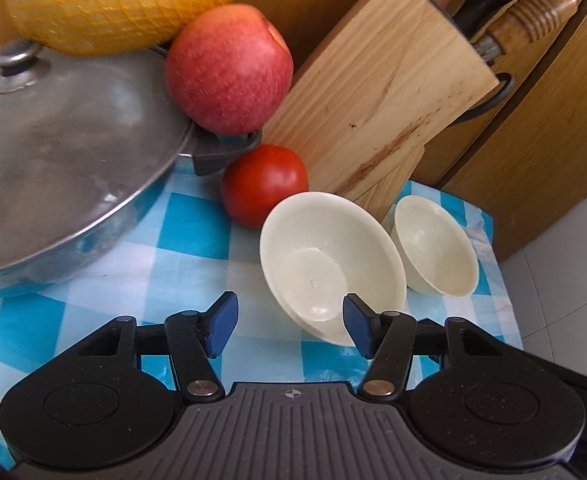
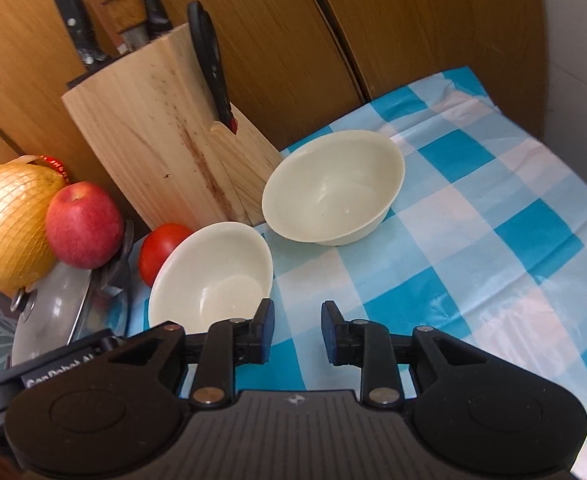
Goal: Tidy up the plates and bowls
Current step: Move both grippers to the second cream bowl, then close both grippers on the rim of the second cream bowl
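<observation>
Two smooth cream bowls, near bowl (image 1: 325, 264) and far bowl (image 1: 433, 248), sit on the checked desk (image 1: 197, 236). Left tool (image 1: 289, 326) is half open, right tool (image 2: 297, 332) slightly open; both are empty.

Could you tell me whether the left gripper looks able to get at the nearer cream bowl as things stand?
Probably yes: the left gripper is open just short of the nearer cream bowl, with nothing between; the tomato sits behind it.

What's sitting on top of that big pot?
A metal lid covers the pot. A netted yellow fruit rests on the lid's far edge, and a red apple sits on the pot's handle. The lid hides whatever is inside.
</observation>
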{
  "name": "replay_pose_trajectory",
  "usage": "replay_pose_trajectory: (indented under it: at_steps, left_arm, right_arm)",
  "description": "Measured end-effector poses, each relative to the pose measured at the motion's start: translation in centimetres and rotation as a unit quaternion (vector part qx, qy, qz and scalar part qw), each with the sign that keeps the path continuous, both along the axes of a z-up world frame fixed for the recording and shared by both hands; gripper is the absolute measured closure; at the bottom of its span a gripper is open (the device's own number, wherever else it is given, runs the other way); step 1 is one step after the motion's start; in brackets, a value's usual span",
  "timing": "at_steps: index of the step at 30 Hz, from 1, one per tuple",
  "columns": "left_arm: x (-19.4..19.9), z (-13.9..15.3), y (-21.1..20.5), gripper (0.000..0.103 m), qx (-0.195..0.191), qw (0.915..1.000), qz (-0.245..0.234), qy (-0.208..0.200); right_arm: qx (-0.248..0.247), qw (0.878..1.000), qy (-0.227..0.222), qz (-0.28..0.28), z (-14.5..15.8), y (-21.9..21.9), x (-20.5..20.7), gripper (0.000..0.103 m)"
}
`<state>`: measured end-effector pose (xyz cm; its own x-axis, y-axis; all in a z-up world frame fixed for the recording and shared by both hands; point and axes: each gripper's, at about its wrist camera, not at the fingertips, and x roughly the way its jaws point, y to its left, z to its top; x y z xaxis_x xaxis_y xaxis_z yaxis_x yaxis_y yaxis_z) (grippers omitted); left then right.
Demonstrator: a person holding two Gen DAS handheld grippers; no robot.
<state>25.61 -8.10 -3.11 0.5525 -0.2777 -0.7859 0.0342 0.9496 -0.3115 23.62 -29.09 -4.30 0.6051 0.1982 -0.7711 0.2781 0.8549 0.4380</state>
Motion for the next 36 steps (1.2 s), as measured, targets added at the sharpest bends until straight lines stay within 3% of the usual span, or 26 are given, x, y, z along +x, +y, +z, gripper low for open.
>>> replay_pose_trajectory:
  at_steps: [12, 24, 28, 31, 36]
  left_arm:
    - [2.1, -1.8, -0.5, 0.036, -0.001, 0.9999, 0.01, 0.011]
    - [2.9, -2.6, -0.7, 0.043, -0.005, 0.9997, 0.012, 0.019]
    - [3.1, -2.9, -0.7, 0.05, -0.001, 0.9997, 0.012, 0.024]
    - [3.1, -2.9, -0.5, 0.056, 0.002, 0.9997, 0.009, 0.022]
    - [3.7, -3.2, -1.2, 0.079, 0.007, 0.9996, -0.012, 0.025]
  right_arm:
    - [0.003, 1.0, -0.004, -0.006, -1.0, 0.6, 2.5, 0.073]
    - [-0.001, 1.0, -0.004, -0.012, -1.5, 1.2, 3.6, 0.073]
    - [0.005, 1.0, 0.001, -0.005, -1.8, 1.6, 3.8, 0.074]
    - [-0.002, 1.0, 0.004, 0.001, -1.9, 1.9, 3.9, 0.086]
    - [0.013, 1.0, 0.009, 0.005, -2.3, 1.9, 4.1, 0.092]
